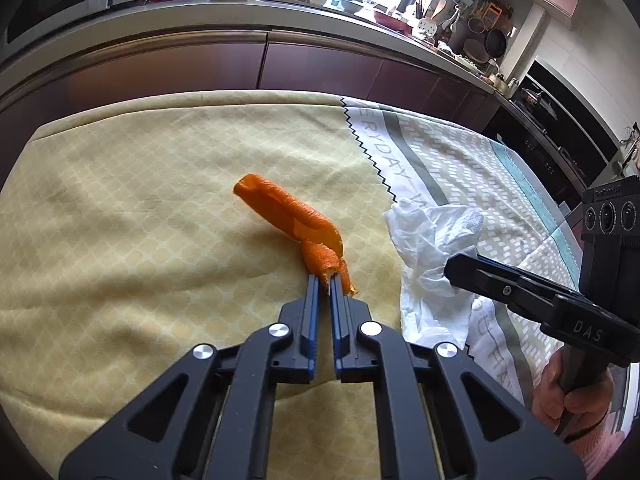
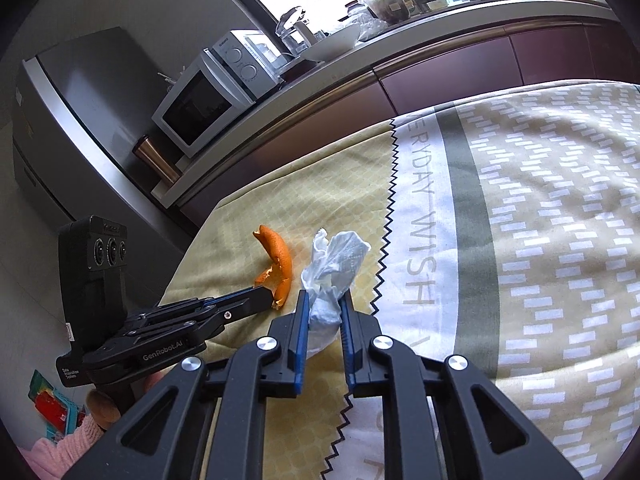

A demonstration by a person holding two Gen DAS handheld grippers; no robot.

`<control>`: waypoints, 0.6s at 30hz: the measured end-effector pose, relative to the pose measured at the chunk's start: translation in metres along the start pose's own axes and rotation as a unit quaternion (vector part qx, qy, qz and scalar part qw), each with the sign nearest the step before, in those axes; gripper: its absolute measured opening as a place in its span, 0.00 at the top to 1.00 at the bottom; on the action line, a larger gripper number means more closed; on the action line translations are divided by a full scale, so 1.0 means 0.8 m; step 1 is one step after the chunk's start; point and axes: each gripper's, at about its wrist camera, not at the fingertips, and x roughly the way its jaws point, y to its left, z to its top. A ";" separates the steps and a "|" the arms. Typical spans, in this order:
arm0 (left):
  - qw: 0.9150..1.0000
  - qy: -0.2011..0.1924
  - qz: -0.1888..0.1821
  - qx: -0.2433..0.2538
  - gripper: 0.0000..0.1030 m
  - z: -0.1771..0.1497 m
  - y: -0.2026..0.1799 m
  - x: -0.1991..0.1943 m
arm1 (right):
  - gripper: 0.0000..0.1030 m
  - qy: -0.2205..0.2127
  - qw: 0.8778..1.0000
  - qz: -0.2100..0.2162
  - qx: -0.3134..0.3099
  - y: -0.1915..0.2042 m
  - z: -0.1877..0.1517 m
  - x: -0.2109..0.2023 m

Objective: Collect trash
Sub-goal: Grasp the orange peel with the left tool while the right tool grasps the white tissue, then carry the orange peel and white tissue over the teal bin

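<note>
On yellow cloth (image 1: 120, 200), left tool (image 1: 325, 280) clamped on orange peel (image 1: 288, 212) angled away leftward, right tool (image 2: 324, 300) on tissue (image 2: 336, 264)

Bright orange curled peel (image 1: 288, 216); white crumpled paper tissue (image 1: 432, 240); pale yellow lattice-patterned cloth (image 1: 140, 208); white cloth (image 2: 560, 200) with beige dashes, grey stripe, black zigzag edge.

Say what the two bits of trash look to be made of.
Peel: citrus rind, probably orange; matte, pitted orange skin, curled, paler inside. Tissue: thin white paper, soft, matte, crumpled into folds with faint embossing.
</note>
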 end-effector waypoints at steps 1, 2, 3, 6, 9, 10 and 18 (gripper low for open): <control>1.000 -0.001 0.003 -0.001 0.96 -0.002 0.001 -0.001 | 0.87 0.000 1.000 0.001 -0.001 0.001 0.000 0.000; 1.000 -0.004 0.003 0.000 0.96 -0.004 0.001 -0.004 | 0.87 0.000 1.000 0.002 -0.003 0.003 -0.001 0.000; 1.000 -0.006 0.005 0.000 0.96 -0.006 0.001 -0.006 | 0.87 0.001 1.000 0.004 -0.004 0.004 -0.001 0.000; 1.000 -0.018 0.012 0.007 0.97 -0.013 0.001 -0.019 | 0.87 0.001 1.000 0.008 -0.006 0.007 -0.002 0.001; 0.999 -0.029 0.022 0.017 0.97 -0.021 0.000 -0.036 | 0.87 0.002 1.000 0.014 -0.009 0.013 -0.003 0.002; 0.999 -0.033 0.027 0.020 0.97 -0.024 0.001 -0.043 | 0.87 0.002 1.000 0.016 -0.010 0.015 -0.003 0.002; 0.997 -0.054 0.047 0.019 0.97 -0.054 0.015 -0.093 | 0.87 0.006 0.999 0.035 -0.025 0.037 -0.006 0.005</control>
